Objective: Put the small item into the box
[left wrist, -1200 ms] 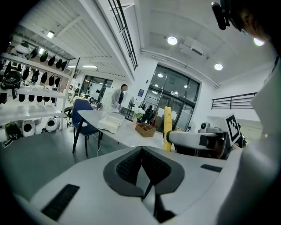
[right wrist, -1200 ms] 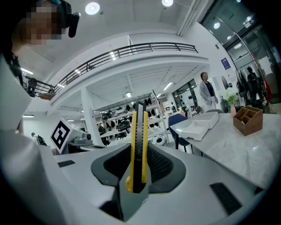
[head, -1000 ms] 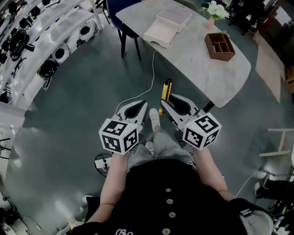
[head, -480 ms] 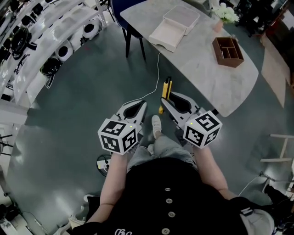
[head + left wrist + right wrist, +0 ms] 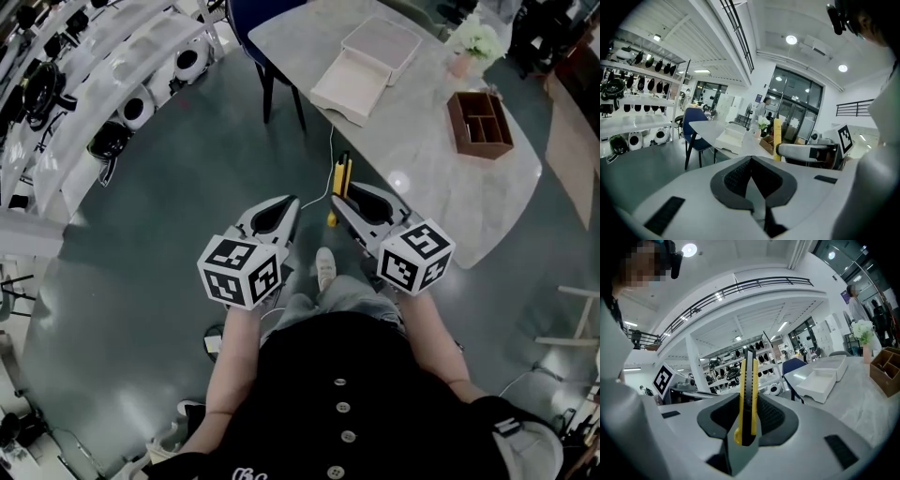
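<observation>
A yellow utility knife [image 5: 339, 181] [image 5: 748, 394] stands upright in my right gripper [image 5: 336, 200] [image 5: 749, 404], which is shut on it. The left gripper view shows the same knife [image 5: 777, 138] sticking up from the right gripper's jaws. My left gripper [image 5: 292, 202] [image 5: 751, 159] is level beside the right one, shut with nothing in it. Both are over the floor, short of the marble table [image 5: 422, 173]. On it at the far left lies an open shallow white box [image 5: 349, 86] [image 5: 818, 380] [image 5: 731, 138], its lid [image 5: 382, 42] behind it.
A brown wooden divided tray [image 5: 480, 122] [image 5: 886, 371] and a vase of white flowers [image 5: 473, 42] stand on the table's right part. A blue chair [image 5: 253, 23] [image 5: 696, 136] is at its far left corner. Shelves of helmets [image 5: 122, 103] line the left side. A white cable [image 5: 319, 178] runs across the floor.
Both grippers have come forward together toward the table, which now lies closer in the head view. The knife stays in the right gripper's jaws.
</observation>
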`<act>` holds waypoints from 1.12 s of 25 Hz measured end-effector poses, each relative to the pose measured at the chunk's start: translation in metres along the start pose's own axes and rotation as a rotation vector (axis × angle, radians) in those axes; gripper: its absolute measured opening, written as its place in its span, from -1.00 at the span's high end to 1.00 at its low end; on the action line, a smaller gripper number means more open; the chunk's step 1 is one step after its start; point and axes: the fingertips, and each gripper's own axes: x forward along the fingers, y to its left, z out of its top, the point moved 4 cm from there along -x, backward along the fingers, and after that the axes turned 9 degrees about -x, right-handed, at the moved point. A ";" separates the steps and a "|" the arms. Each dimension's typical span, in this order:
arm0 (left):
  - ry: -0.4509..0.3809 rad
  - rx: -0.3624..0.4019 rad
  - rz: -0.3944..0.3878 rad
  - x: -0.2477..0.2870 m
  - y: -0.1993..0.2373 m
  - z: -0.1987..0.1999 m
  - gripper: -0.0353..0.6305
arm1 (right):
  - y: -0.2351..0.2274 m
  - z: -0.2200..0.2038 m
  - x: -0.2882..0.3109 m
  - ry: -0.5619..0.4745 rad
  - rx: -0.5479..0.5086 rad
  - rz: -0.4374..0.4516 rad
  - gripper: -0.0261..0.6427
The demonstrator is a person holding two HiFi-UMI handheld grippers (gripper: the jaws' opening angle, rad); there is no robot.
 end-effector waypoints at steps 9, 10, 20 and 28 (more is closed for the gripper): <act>-0.026 0.007 0.034 0.068 0.020 0.046 0.84 | -0.073 0.025 0.039 -0.024 -0.007 0.035 0.57; -0.030 0.008 0.035 0.076 0.022 0.051 0.84 | -0.081 0.027 0.044 -0.023 -0.007 0.041 0.57; -0.002 -0.015 0.058 0.119 0.046 0.070 0.84 | -0.115 0.037 0.081 -0.009 0.001 0.084 0.57; -0.013 -0.002 0.008 0.151 0.045 0.090 0.84 | -0.140 0.042 0.083 0.000 -0.001 0.044 0.57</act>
